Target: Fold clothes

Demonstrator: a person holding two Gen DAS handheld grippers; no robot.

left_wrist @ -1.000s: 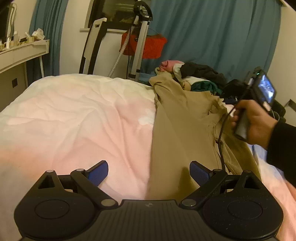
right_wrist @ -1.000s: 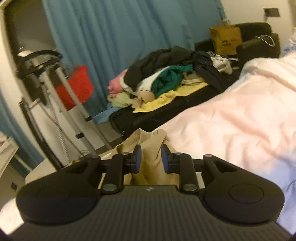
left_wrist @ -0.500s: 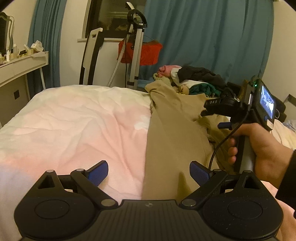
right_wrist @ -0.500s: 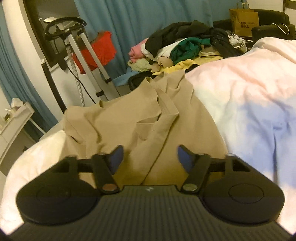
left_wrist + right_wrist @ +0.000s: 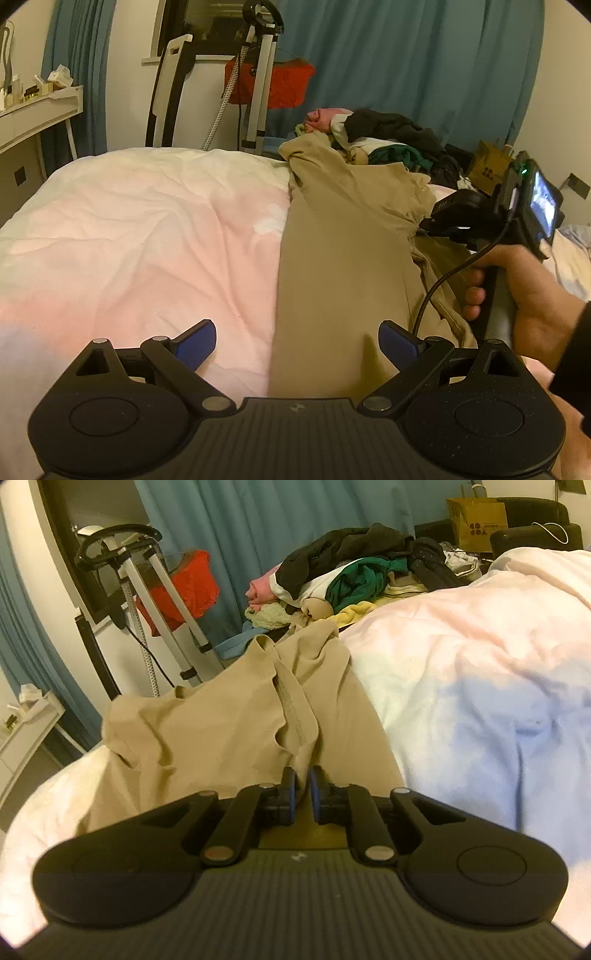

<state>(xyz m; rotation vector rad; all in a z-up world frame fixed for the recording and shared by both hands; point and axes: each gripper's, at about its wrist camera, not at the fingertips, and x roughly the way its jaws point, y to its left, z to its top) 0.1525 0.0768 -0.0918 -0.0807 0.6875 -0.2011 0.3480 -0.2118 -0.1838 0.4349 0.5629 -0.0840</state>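
Note:
A tan garment [image 5: 343, 236] lies stretched along the bed [image 5: 140, 236], its far end bunched at the bed's far edge. My left gripper [image 5: 297, 341] is open and empty, low over the garment's near left edge. My right gripper [image 5: 302, 788] is shut on a fold of the tan garment [image 5: 207, 734] next to its ribbed band. The right gripper [image 5: 458, 221] also shows in the left wrist view, held by a hand over the garment's right side.
A pile of mixed clothes [image 5: 354, 568] lies beyond the bed's far edge. A garment steamer stand [image 5: 258, 74] with a red item [image 5: 284, 86] stands by the blue curtain. A white shelf [image 5: 37, 110] is at left. A paper bag [image 5: 476, 524] sits far right.
My right gripper was shut, opened over the garment, and has now shut on a fold near the ribbed band. The left gripper stayed open and barely moved.

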